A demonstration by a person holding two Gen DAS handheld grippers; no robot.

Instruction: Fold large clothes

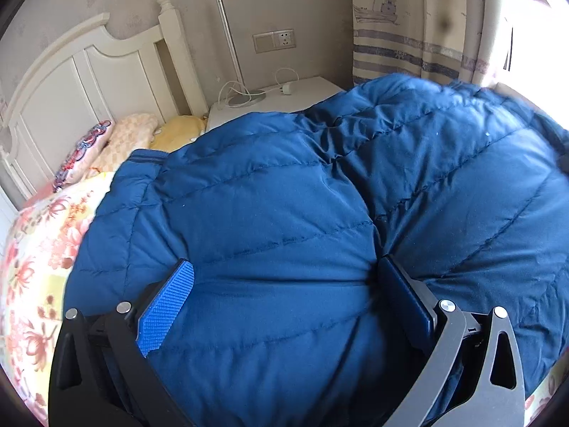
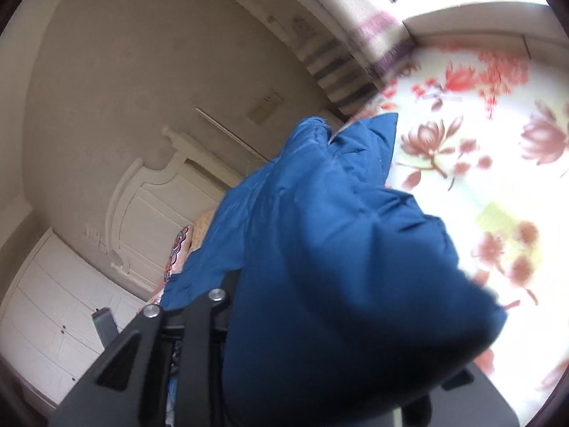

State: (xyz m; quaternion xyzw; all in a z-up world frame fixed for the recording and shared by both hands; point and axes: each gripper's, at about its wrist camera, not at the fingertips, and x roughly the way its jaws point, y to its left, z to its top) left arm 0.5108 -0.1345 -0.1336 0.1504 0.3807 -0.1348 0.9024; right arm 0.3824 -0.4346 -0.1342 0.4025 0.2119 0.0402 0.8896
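A big blue quilted puffer jacket (image 1: 284, 195) lies bunched on the floral bedspread (image 1: 35, 249) and fills most of the left wrist view. My left gripper (image 1: 284, 263) straddles a thick bulge of it. The blue textured pad (image 1: 167, 309) and the dark finger (image 1: 405, 291) stand wide apart and dig into the padding, which creases around them. In the right wrist view a fold of the same jacket (image 2: 320, 213) comes out from between the arms of my right gripper (image 2: 320, 320) and hangs lifted over the bedspread (image 2: 480, 142). The cloth hides that gripper's fingertips.
A white headboard (image 1: 71, 71) and pillows (image 1: 131, 135) are at the far left. A white nightstand (image 1: 306, 96) with a lamp base (image 1: 245, 98) and a cable stands behind the jacket. A patterned curtain (image 1: 409, 35) hangs at the back right. White cupboards (image 2: 46, 320) line the wall.
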